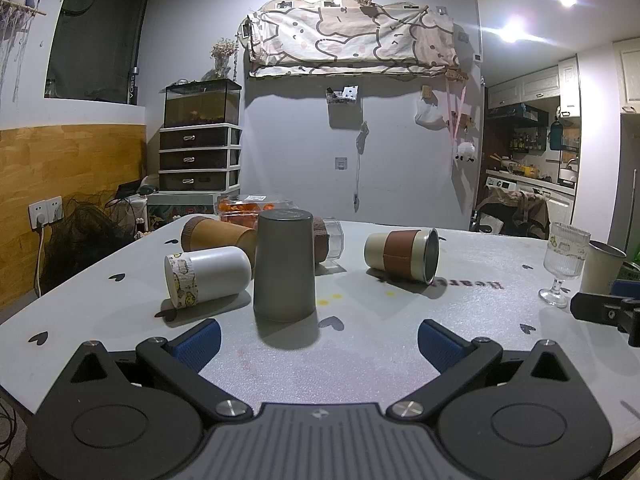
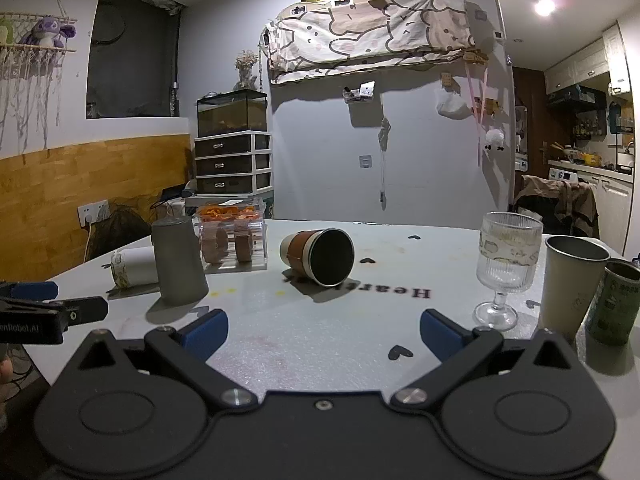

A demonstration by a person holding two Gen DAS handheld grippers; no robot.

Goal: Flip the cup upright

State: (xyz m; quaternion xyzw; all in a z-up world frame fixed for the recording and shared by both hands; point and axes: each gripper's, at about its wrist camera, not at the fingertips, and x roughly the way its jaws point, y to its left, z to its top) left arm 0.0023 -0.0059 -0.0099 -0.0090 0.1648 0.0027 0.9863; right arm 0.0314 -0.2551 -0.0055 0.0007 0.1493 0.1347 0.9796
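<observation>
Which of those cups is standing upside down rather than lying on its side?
The plain dark grey cup, mouth down on the table. The white cup and the brown-sleeved cream cup beside it lie tipped over.

Two low wrist views, shared table [image 1: 480, 264]

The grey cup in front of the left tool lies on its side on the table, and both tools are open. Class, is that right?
Not quite. The grey cup does not lie on its side: it stands upside down on the table, closed base on top, as the left wrist view shows. The rest holds: it is in front of the left tool, and that and the right tool are open.
</observation>
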